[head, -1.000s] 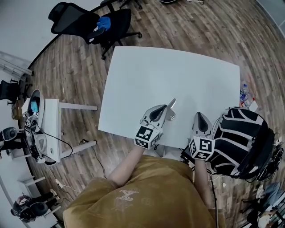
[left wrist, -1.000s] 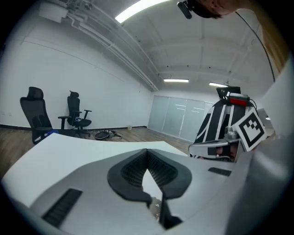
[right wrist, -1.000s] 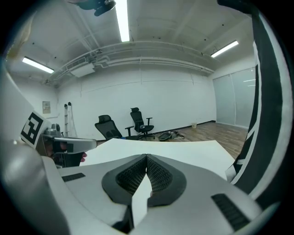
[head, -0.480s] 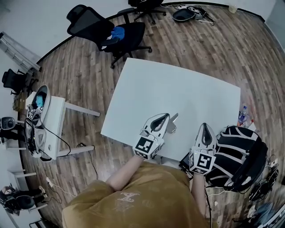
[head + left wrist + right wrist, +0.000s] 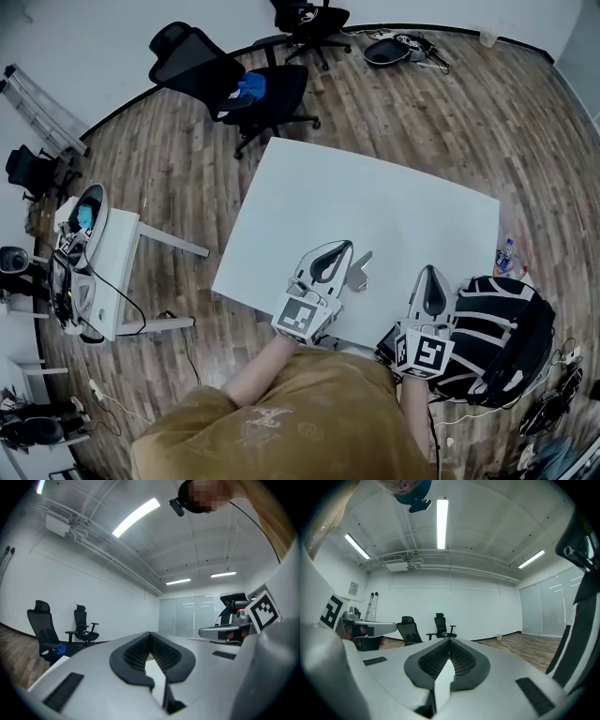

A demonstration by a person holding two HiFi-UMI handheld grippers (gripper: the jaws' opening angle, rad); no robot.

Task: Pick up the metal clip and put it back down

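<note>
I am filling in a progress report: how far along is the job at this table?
Done: nothing that I can see; no clip shows on the table. In hand: nothing. The left gripper and the right gripper are shut and empty, over the table's near edge. A grey shape beside the left gripper may be its shadow; I cannot tell. Left: either everything, or nothing if the clip is already back.

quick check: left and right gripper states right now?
Left gripper: closed, nothing between the jaws.
Right gripper: closed, nothing between the jaws.
</note>
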